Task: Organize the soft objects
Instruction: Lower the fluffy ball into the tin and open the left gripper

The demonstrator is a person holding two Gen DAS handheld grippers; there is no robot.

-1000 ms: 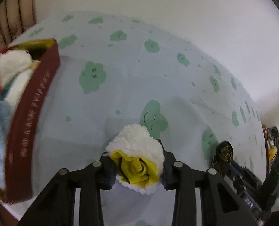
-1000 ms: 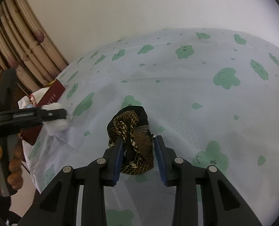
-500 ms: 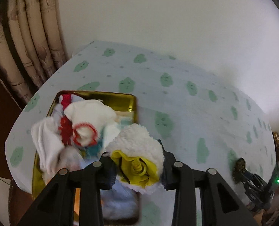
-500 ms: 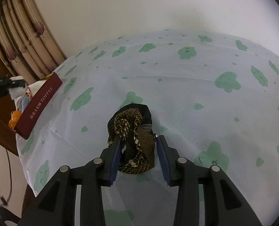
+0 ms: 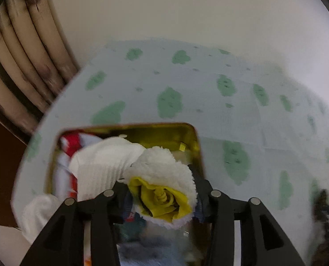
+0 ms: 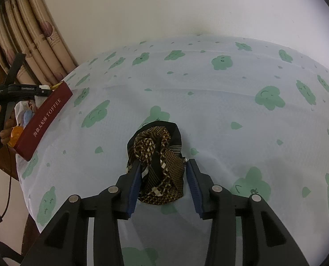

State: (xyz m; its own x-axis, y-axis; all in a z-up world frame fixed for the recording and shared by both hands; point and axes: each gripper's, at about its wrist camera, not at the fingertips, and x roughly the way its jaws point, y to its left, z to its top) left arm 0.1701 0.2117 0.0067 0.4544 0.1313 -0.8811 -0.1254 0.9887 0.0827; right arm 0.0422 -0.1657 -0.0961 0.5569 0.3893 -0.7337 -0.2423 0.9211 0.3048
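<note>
My left gripper [image 5: 162, 195] is shut on a fluffy white and yellow soft item [image 5: 162, 184] and holds it over the open gold-lined tin box [image 5: 184, 130], which is full of white, red and blue soft things [image 5: 102, 161]. In the right wrist view the same box [image 6: 44, 119] shows as a dark red tin at the table's left edge, with the left gripper [image 6: 44, 87] above it. My right gripper [image 6: 163, 181] has its jaws a little apart around a brown patterned cloth bundle [image 6: 158, 155] lying on the tablecloth; the right pad stands clear of it.
The table wears a pale cloth with green cloud prints [image 6: 231, 93]. Beige curtains [image 6: 31, 37] hang at the left beyond the table edge. A white wall stands behind. A cable [image 6: 2, 201] hangs below the table's left edge.
My left gripper has carried the fluffy item from the open tablecloth to above the tin box. My right gripper's jaws have opened slightly around the brown cloth, which stays on the table.
</note>
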